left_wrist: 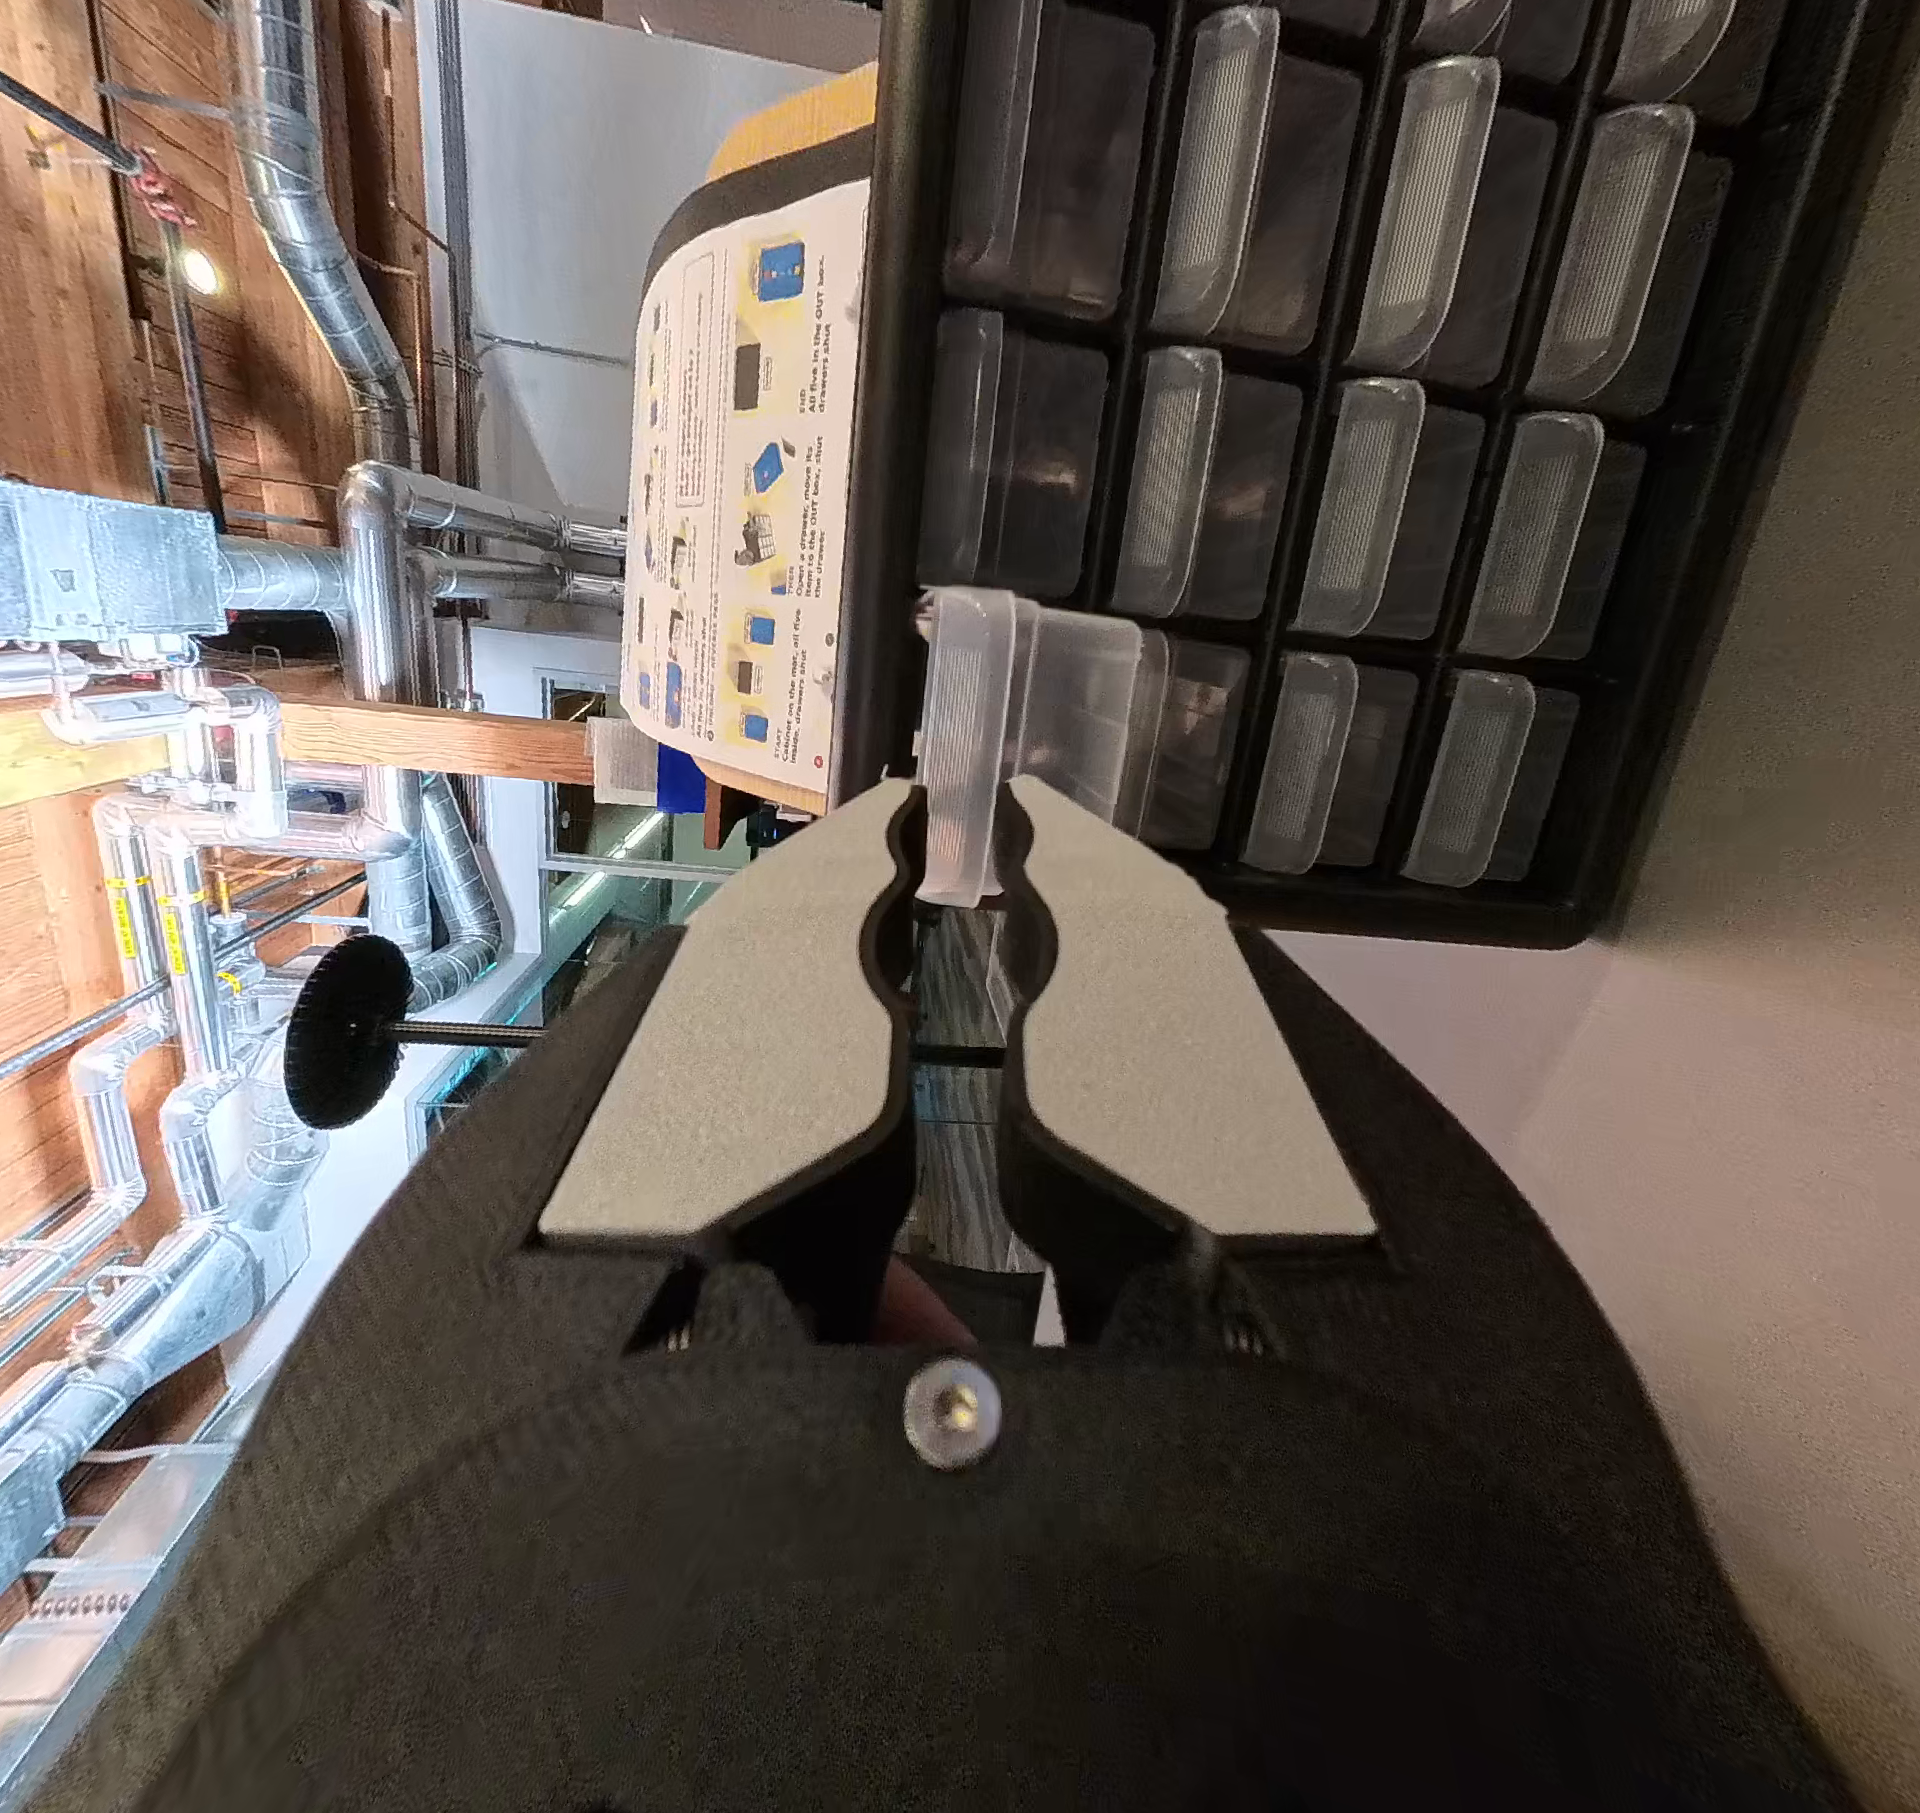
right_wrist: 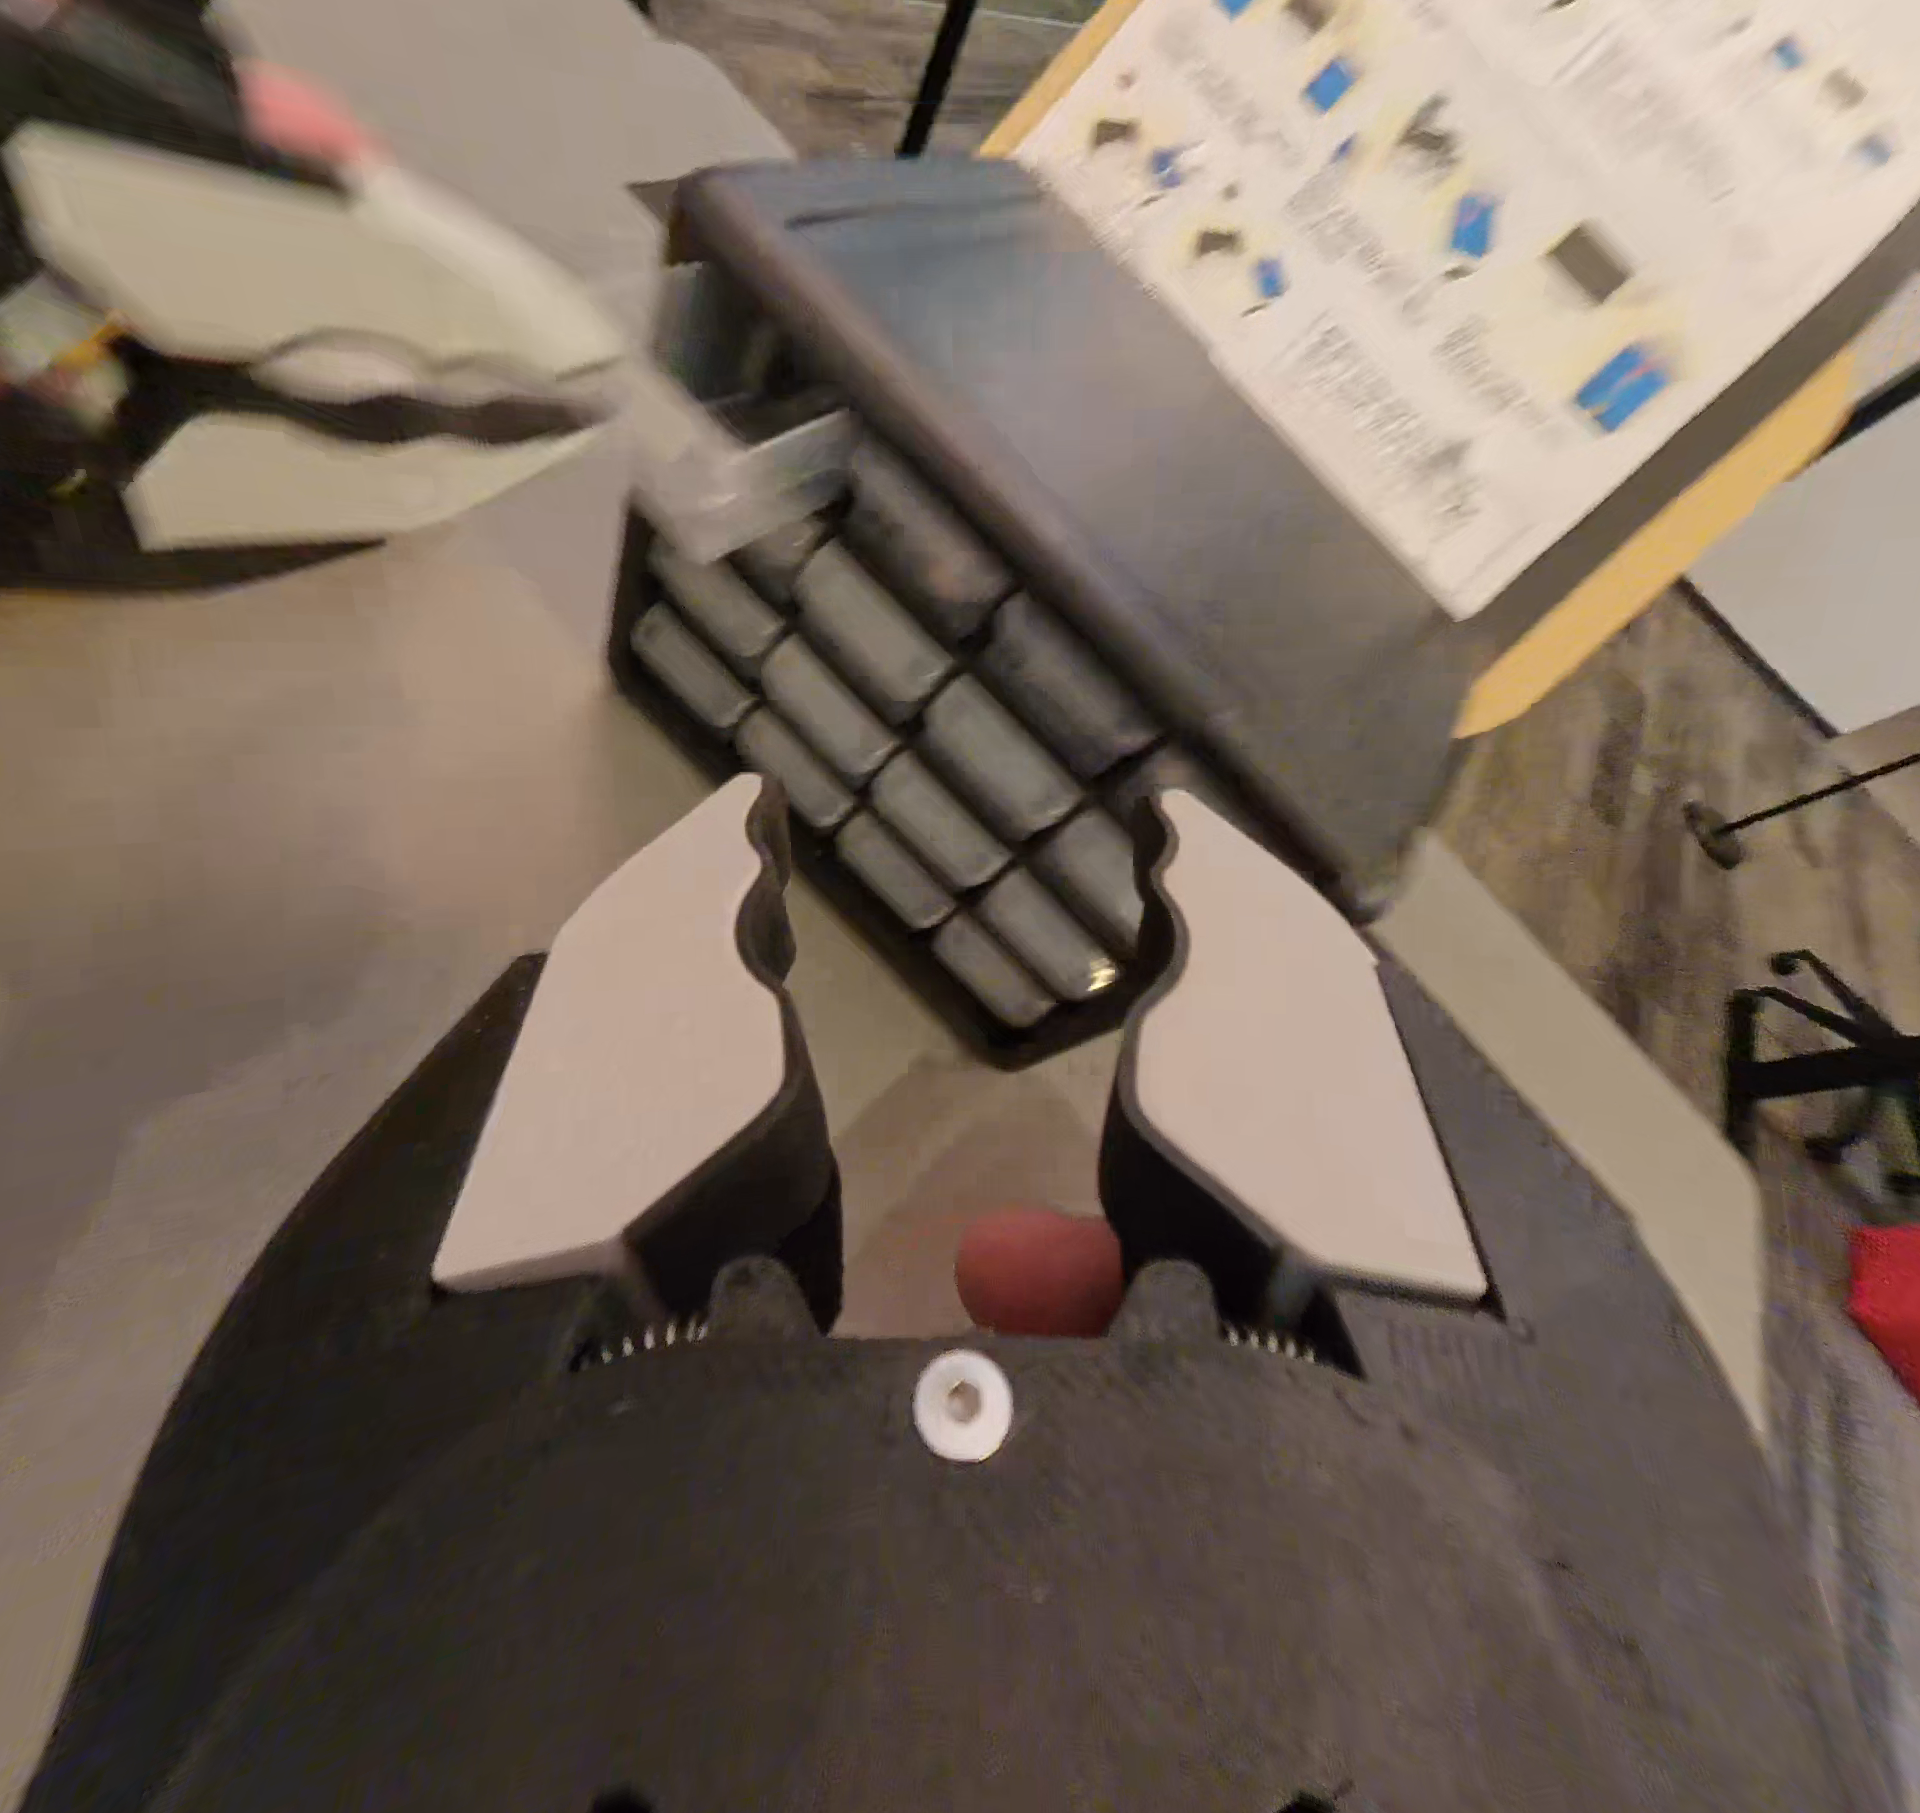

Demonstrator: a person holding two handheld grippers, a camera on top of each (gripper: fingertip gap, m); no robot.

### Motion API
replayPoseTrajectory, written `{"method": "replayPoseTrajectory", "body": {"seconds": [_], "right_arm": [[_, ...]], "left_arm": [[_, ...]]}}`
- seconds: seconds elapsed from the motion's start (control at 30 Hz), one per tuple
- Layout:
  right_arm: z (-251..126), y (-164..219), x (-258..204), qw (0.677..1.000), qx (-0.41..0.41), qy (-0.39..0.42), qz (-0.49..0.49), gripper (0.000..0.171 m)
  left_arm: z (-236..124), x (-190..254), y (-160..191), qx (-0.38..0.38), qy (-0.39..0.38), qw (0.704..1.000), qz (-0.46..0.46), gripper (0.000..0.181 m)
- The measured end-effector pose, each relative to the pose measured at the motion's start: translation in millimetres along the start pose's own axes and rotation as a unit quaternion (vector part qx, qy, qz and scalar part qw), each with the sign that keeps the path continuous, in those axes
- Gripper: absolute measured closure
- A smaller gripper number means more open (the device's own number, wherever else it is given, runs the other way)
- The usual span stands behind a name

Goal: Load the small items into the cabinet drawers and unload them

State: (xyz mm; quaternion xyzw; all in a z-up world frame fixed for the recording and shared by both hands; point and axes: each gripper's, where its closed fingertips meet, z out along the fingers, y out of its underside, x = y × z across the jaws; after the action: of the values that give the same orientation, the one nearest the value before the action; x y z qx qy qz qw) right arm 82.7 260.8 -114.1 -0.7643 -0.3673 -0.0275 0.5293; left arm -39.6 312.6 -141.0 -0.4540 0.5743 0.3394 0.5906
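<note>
A black cabinet (left_wrist: 894, 236) with a grid of clear plastic drawers stands on a pale table. The left wrist view is rolled sideways. My left gripper (left_wrist: 961, 828) is shut on the handle of one clear drawer (left_wrist: 971, 714), which is pulled partway out of the cabinet's end column. I cannot see any item inside it. In the blurred right wrist view, the cabinet (right_wrist: 1091, 475) lies ahead, with the left gripper (right_wrist: 582, 392) at the pulled-out drawer (right_wrist: 748, 475). My right gripper (right_wrist: 961, 828) is open and empty, a little in front of the cabinet's near drawers.
A printed instruction sheet (left_wrist: 748, 475) lies on a dark mat behind the cabinet; it also shows in the right wrist view (right_wrist: 1455, 205). The pale table (right_wrist: 260, 828) stretches left of the cabinet. A chair base (right_wrist: 1818, 1067) stands on the floor at right. About 15 centimetres separates my left fingertips from my right.
</note>
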Motion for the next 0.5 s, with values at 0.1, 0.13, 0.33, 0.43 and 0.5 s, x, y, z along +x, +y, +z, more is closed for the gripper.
{"method": "replayPoseTrajectory", "body": {"seconds": [0.1, 0.13, 0.33, 0.43, 0.5], "right_arm": [[8.0, -27.8, 54.1, 1.0, 0.006, 0.026, -0.006, 0.11], [15.7, -30.4, 67.5, 1.0, 0.002, 0.023, -0.003, 0.108], [57.2, -26.3, 110.1, 0.999, -0.034, -0.016, 0.022, 0.112], [70.2, -19.0, 116.2, 0.998, -0.047, -0.031, 0.03, 0.115], [76.9, -11.9, 115.8, 0.997, -0.062, -0.043, 0.03, 0.117]], "left_arm": [[-3.5, 1.1, -5.3, 0.008, 0.003, 1.0, -0.006, 0.17], [-5.1, 1.4, -6.6, 0.007, 0.003, 1.0, -0.005, 0.17], [-13.1, 2.9, -8.2, 0.011, 0.011, 1.0, -0.006, 0.17], [-16.6, 3.7, -9.1, 0.012, 0.015, 1.0, -0.009, 0.171], [-19.4, 5.3, -10.5, 0.013, 0.019, 1.0, -0.017, 0.174]]}}
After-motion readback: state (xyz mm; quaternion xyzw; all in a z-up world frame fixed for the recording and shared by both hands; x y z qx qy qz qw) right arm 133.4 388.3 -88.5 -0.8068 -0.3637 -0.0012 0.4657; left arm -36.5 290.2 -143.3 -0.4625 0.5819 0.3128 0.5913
